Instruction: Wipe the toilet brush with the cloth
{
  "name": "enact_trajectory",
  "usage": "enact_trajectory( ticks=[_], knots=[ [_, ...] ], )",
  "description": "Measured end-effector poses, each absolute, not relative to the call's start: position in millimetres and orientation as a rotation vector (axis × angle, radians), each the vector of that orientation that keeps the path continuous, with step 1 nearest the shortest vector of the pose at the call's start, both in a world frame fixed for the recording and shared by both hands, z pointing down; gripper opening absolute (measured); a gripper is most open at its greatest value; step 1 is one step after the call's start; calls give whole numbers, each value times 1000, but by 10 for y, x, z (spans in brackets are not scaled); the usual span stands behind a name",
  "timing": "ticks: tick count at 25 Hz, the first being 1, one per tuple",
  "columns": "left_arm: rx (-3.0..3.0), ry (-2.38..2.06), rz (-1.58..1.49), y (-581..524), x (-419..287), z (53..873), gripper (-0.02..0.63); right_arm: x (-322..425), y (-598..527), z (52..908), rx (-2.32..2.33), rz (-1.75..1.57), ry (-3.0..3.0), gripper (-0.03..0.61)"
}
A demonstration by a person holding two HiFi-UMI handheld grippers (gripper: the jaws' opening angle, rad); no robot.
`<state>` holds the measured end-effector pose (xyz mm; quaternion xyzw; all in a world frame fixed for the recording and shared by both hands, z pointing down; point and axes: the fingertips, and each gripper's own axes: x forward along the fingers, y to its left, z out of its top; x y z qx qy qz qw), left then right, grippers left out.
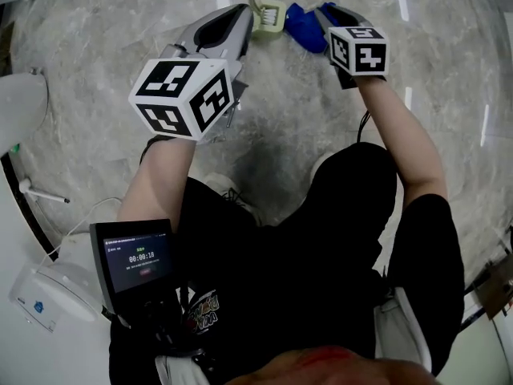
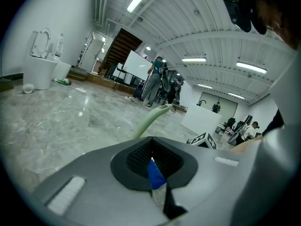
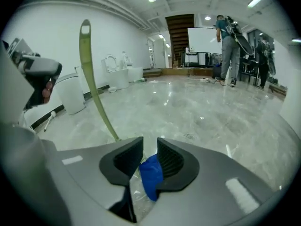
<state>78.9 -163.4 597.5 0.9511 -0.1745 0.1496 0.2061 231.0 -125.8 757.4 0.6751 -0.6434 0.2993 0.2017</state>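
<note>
My left gripper [image 1: 245,18], jaws shut, steadies the toilet brush [image 1: 269,14] so my right gripper [image 1: 325,14], jaws narrowly parted, pinches the cloth [image 1: 304,27] for wiping.

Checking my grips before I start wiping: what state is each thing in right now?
Left gripper: shut on brush.
Right gripper: shut on cloth.
Brush: held off the floor, handle slanting upward.
Cloth: bunched in the right jaws, close beside the brush; contact unclear.
Screen: on, showing a timer.
Toilet: lid up.
</note>
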Motion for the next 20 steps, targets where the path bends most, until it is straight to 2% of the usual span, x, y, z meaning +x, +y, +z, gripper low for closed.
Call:
enact_trajectory(
  ticks=[9,15,20],
  knots=[
    [2796,-440,432,-1506,868,5883,11,2355,-1174,6760,1972,526,-1809,91],
    [2677,-531,326,-1633,813,5737,6,2260,-1127,6456,1981,509,-1837,90],
    [2530,-637,318,-1704,490,5527,6,2108,-1044,5968,1984,662,-1819,91]
  ],
)
